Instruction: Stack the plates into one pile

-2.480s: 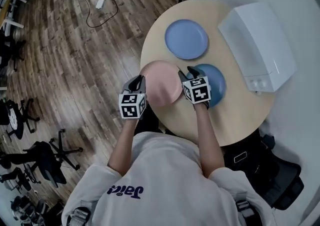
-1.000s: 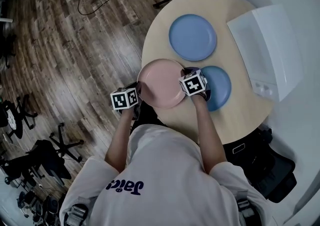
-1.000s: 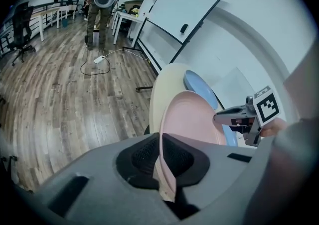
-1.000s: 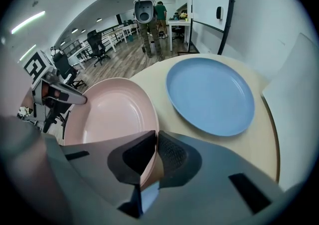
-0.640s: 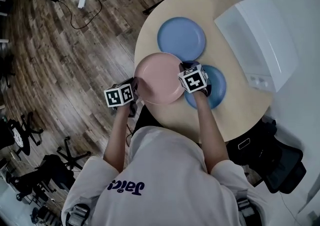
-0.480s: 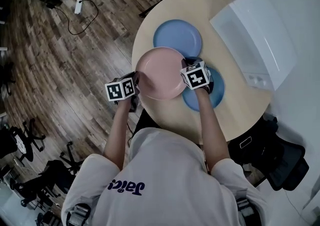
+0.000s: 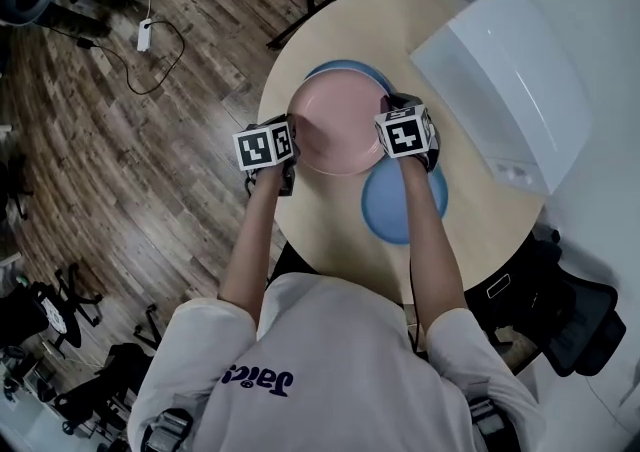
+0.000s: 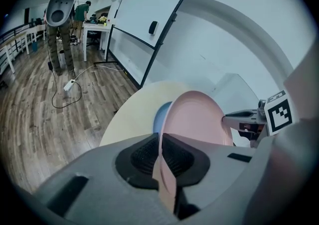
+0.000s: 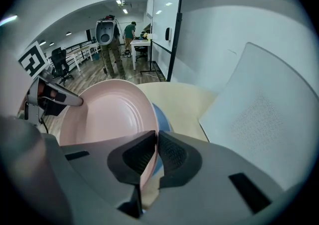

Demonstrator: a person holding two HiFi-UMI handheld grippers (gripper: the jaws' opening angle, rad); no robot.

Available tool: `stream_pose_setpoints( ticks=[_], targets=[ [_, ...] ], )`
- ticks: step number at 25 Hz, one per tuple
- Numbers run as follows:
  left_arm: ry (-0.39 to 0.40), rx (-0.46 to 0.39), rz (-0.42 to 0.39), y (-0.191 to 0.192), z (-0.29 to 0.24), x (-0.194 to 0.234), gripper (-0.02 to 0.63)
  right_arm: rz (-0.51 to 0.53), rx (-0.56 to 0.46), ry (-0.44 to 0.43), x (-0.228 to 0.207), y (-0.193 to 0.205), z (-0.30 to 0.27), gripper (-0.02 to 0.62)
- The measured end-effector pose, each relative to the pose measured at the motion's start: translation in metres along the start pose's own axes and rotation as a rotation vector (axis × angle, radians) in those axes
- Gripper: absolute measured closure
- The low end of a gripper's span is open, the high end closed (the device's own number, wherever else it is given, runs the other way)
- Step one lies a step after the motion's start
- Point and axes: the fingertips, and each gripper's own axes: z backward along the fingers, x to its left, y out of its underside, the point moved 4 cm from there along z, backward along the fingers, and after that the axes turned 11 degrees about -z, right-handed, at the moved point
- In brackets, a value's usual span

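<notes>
**Two-point carry of the pink plate [image 7: 338, 128].** The left gripper [image 8: 160, 153] pinches the plate's left rim and the right gripper [image 9: 155, 155] pinches the opposite rim. In each gripper view the ribbed pads [image 8: 143, 157] are closed hard onto the thin edge, which runs between them.

Holding opposite rim points probably serves to keep the shallow dish level. A single pinch would likely let it pivot.

The plate hangs over the far blue plate [image 7: 345, 67], which lies near the far edge of the round table [image 7: 480, 210] and shows only as a crescent beyond the pink rim. Whether the two plates touch cannot be told. This position suggests that the far plate is meant as the base of the pile.

The near blue plate [image 7: 385, 208] lies flat toward the front edge, not yet stacked.

The pink plate is round, matte and pale, with a raised rim and faint concentric rings in its well.

A white object [image 7: 500, 70] occupies the right edge.
</notes>
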Motion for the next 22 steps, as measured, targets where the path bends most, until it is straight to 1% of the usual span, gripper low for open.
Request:
stream_pose_setpoints(
  ticks=[3,8,16,18,22],
  targets=[
    [-0.004,0.006,0.003,-0.012,-0.023,0.002,0.578,-0.012,0.013,0.023,-0.013,-0.005,-0.016,0.565],
    [-0.049,0.009,-0.015,-0.021,-0.048,0.006,0.577,-0.017,0.04,0.042,-0.025,-0.003,-0.041,0.563],
    [-0.109,-0.028,-0.104,-0.02,-0.065,0.007,0.578,0.005,0.061,0.076,-0.028,0.006,-0.063,0.563],
    [-0.112,-0.045,-0.128,-0.019,-0.066,0.005,0.578,0.003,0.065,0.078,-0.028,0.01,-0.067,0.563],
    [-0.095,-0.069,-0.151,-0.017,-0.067,0.004,0.578,-0.003,0.058,0.091,-0.029,0.014,-0.071,0.563]
  ],
)
